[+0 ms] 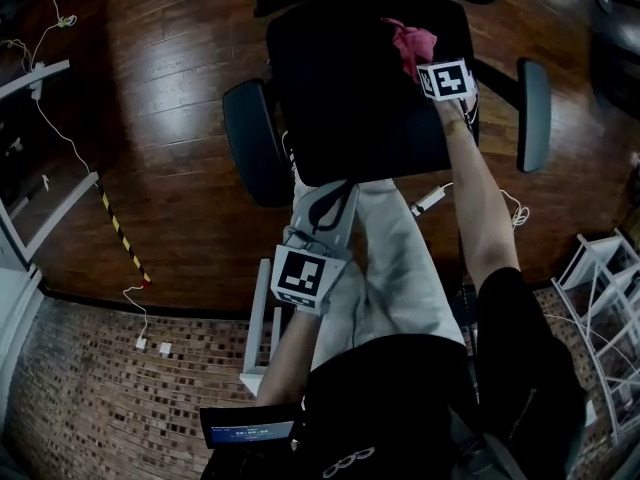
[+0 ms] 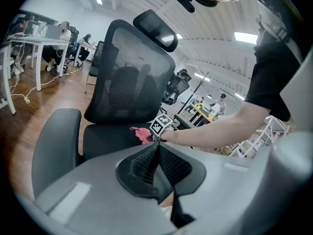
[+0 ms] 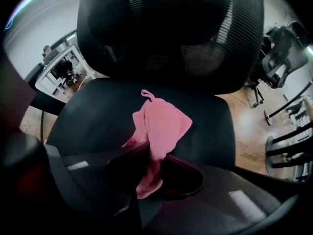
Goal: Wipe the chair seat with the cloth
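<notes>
**Q:** Where is the cloth, and what holds it?

**A:** The right claw [image 3: 146, 177] pinches the pink cloth [image 3: 159, 131] by one edge. The free part drapes forward and appears to rest on the far right part of the chair seat [image 3: 93, 116], just below the backrest [image 3: 166, 28]. The left claw [image 2: 157, 155] is pressed together on nothing. It hangs off the seat's near edge, over the person's legs and well apart from the cloth.

**Q:** How is the wiping stroke best made from here?

**A:** Judging from this pose, the right claw should come lower so the cloth lies flat under it, not trailing by a corner. It can then be drawn from far to near in overlapping lanes, working from right to left until the whole seat is covered. Light, even pressure should be enough, and the claw tips should not scrape the cover.

**Q:** What of the materials?

**A:** The cloth looks like soft, limp terry with a small loop at one corner. It will likely bunch if pushed and spread if pulled. The seat is a dark, matte, padded slab with rounded edges. The backrest is open mesh on a curved frame. Two smooth, oblong grey armrests [image 1: 252, 138] flank the seat above a glossy plank floor [image 1: 150, 118].
</notes>
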Available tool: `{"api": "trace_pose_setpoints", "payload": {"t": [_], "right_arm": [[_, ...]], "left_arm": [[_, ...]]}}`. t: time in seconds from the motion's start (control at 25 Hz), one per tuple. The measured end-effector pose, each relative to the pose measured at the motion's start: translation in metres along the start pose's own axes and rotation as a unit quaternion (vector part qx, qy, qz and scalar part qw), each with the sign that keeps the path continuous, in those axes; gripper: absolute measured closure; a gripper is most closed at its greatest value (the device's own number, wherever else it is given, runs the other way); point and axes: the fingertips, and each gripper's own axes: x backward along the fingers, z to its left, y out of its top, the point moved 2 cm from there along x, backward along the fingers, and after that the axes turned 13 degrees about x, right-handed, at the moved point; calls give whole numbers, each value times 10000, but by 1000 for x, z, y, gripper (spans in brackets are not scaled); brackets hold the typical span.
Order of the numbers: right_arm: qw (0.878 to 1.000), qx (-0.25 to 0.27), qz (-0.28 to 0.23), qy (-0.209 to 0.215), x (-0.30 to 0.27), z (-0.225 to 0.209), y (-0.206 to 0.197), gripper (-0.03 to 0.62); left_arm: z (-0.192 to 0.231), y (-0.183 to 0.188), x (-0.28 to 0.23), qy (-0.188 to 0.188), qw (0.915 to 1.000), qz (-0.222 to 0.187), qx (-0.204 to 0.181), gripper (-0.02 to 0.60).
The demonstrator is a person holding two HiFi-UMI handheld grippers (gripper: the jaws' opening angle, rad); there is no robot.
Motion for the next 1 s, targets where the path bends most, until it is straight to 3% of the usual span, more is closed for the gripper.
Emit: {"api": "trace_pose_setpoints", "payload": {"t": [0.4,0.6,0.72,1.0], "right_arm": [[9856,-650,504,-1478,39,-75,-59,525],[9738,-657,518,-2116,59,-91,-73,525],[9766,-631,506,-1994,53,-80,-75,525],[9934,-359,321,-1040,15,-8,-44,525]], "left_arm": [[-1,2,2,-63,9999,53,-68,589],[-1,2,7,-81,9999,81,-84,589],[2,3,10,-96,9999,93,-100,589],[11,-2,17,-87,9998,135,-65,589]]}}
